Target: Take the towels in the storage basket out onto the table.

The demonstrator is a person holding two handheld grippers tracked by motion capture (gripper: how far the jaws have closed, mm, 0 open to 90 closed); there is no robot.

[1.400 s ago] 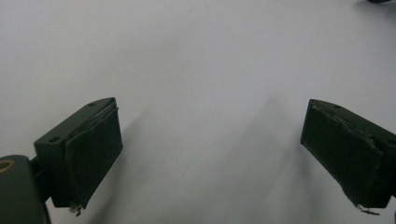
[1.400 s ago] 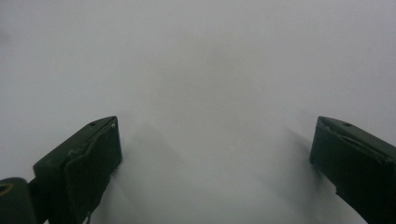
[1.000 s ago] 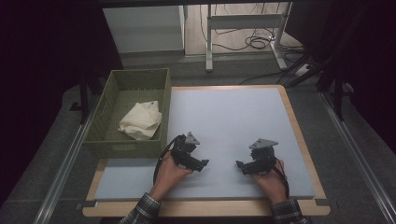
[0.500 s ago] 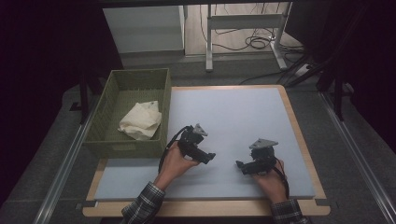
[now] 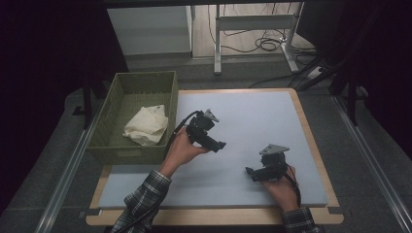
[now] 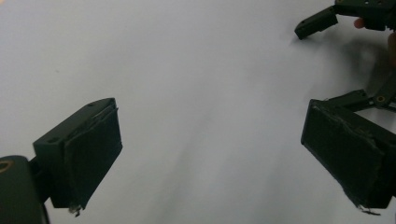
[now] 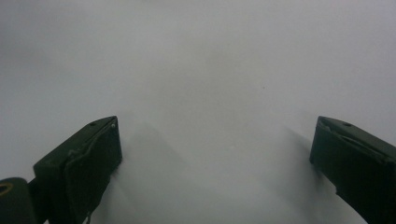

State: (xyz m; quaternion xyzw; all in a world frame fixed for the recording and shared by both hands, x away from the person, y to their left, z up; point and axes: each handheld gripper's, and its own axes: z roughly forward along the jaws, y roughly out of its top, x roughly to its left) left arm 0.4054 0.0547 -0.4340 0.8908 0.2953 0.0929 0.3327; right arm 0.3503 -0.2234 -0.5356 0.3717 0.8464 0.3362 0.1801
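My left gripper (image 5: 219, 144) is lifted above the pale blue mat (image 5: 252, 116), near its left-centre, jaws pointing right and down. In the left gripper view its jaws stand wide apart with nothing between them, and the left gripper (image 6: 210, 163) looks down on bare mat. The right gripper (image 5: 250, 172) rests low on the mat at the front right, pointing left. Its jaws are also wide apart and empty in the right gripper view, where the right gripper (image 7: 215, 163) faces plain mat. The right gripper's tip (image 6: 317, 23) shows at the top right of the left gripper view.
A green woven basket (image 5: 121, 150) stands off the mat's left edge, holding a crumpled cream cloth (image 5: 145, 126). The mat lies on a wooden board (image 5: 311, 136). A metal stand and cables (image 5: 262, 43) are on the floor behind.
The left hand has raised its gripper and carried it forward and rightward over the mat. The right gripper has stayed where it was.
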